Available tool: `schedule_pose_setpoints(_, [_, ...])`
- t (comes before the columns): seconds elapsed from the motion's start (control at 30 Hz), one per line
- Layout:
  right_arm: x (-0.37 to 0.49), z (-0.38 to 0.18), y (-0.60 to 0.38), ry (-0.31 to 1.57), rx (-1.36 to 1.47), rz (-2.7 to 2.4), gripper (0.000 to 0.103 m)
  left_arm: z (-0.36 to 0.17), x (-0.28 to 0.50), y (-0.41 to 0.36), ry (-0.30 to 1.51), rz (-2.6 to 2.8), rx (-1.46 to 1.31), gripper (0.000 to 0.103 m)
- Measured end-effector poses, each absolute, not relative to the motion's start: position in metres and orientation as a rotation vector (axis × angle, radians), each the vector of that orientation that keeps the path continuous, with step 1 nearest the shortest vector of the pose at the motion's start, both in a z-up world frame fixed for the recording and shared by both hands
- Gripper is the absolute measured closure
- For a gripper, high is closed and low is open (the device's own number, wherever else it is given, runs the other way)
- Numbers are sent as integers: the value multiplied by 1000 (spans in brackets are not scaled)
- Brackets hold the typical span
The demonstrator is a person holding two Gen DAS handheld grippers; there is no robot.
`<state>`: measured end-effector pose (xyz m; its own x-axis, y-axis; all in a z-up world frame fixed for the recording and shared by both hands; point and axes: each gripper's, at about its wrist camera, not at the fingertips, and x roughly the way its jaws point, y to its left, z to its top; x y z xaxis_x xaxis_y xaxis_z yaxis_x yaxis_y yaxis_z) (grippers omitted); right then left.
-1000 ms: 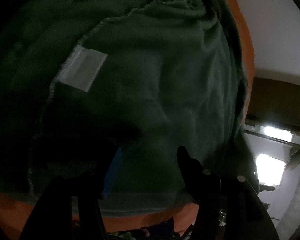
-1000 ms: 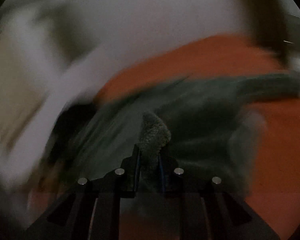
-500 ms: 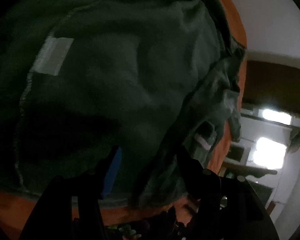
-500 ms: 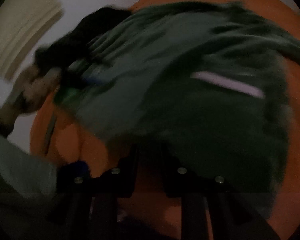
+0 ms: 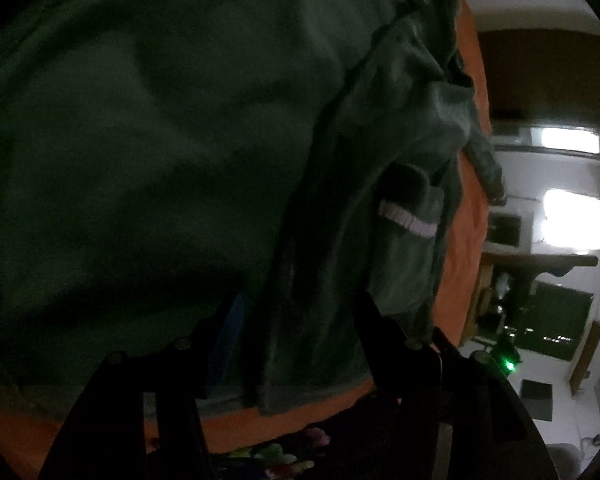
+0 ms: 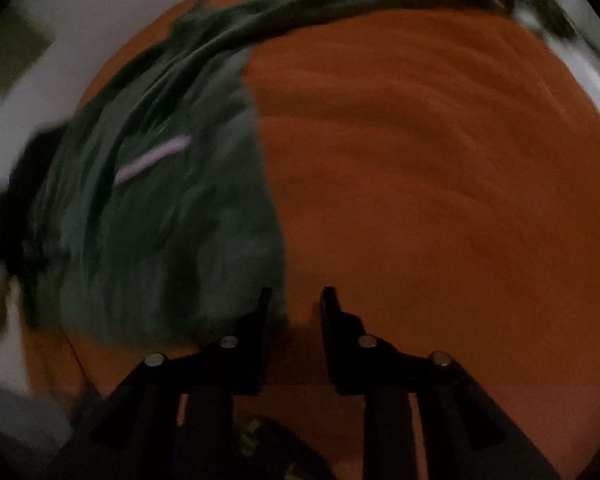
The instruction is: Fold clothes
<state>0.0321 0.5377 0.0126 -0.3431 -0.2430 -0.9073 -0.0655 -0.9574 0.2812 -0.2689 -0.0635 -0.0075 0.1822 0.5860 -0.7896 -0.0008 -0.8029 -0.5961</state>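
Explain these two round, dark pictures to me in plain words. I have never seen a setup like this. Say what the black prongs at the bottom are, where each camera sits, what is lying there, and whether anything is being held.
There is no robot here. A person holds a hand tool in each hand, each ending in a two-finger claw with a wide-angle camera looking along the fingers. That is why both pictures are round and bent.

One picture comes from the left claw, the other from the right claw. The black prongs are the claw fingers.

A dark green garment with a pale stripe lies on an orange cover.

Both claws are open. The left one is close above the garment; whether it touches the cloth is unclear. The right one is over bare orange cover beside the garment. That picture is blurred.
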Motion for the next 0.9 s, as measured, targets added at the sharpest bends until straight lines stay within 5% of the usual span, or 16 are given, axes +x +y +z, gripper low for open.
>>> schedule_pose_setpoints(0.03, [36, 14, 527, -294, 1712, -2454, 33, -8, -268, -63, -560, 1648, -2001, 44])
schedule_pose_setpoints(0.1, [48, 16, 509, -84, 1608, -2467, 14, -9, -268, -62, -584, 1622, -2010, 44])
schedule_pose_setpoints(0.37, [49, 10, 505, 253, 1523, -2662, 15, -7, -258, -59, -572, 1621, -2018, 44])
schedule_pose_setpoints(0.5, [30, 4, 500, 260, 1522, -2613, 38, -6, -253, -57, -568, 1622, -2020, 44])
schedule_pose_setpoints(0.7, [28, 0, 460, 569, 1408, -2543, 42, -11, -239, -50, -558, 1607, -2022, 44])
schedule_pose_setpoints(0.73, [31, 3, 455, 611, 1368, -2545, 68, -12, -237, -48, -555, 1606, -2022, 44])
schedule_pose_setpoints(0.8, [36, 20, 463, 494, 1304, -2618, 98, -12, -233, -45, -537, 1616, -2021, 44])
schedule_pose_setpoints(0.9, [45, 43, 498, 100, 1267, -2768, 98, -11, -228, -39, -469, 1643, -2009, 44])
